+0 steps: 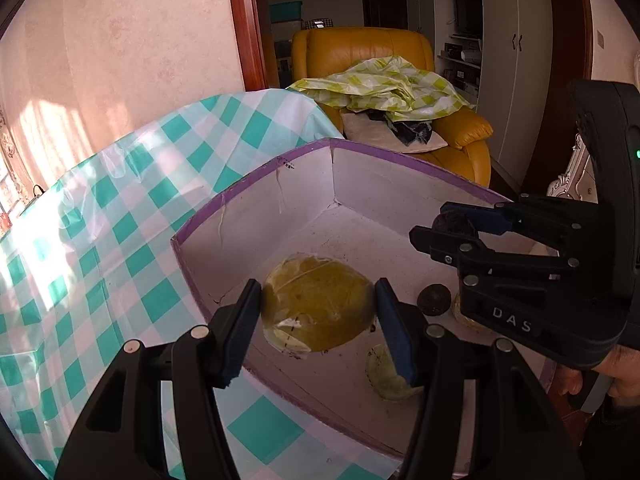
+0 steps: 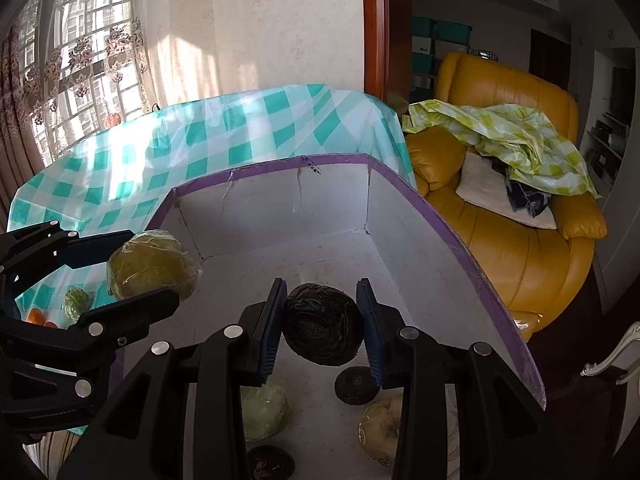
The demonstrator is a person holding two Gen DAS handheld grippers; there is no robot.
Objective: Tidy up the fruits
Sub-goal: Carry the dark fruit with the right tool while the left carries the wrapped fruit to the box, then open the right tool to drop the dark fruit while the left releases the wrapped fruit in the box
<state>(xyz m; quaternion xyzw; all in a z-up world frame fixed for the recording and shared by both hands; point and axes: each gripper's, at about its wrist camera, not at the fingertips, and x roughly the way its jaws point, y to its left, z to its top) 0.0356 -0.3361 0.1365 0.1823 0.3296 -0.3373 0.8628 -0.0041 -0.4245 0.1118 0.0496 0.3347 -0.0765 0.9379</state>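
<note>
In my left wrist view the open purple-rimmed white cardboard box (image 1: 360, 200) fills the centre, sitting on the teal-checked cloth-covered bench (image 1: 100, 240). My left gripper (image 1: 318, 312) holds a plastic-wrapped green-yellow round fruit (image 1: 316, 308) over the box's near-left wall. At centre right, my right gripper (image 1: 444, 228) holds a dark wrinkled round fruit (image 1: 452, 222) above the box floor. A mustard leather armchair (image 1: 360, 52) stands behind, upper centre.

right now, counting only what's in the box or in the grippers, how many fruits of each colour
dark fruit: 3, one in the right gripper, two on the box floor
wrapped yellow-green fruit: 3, one in the left gripper, two on the box floor
total: 6
</note>
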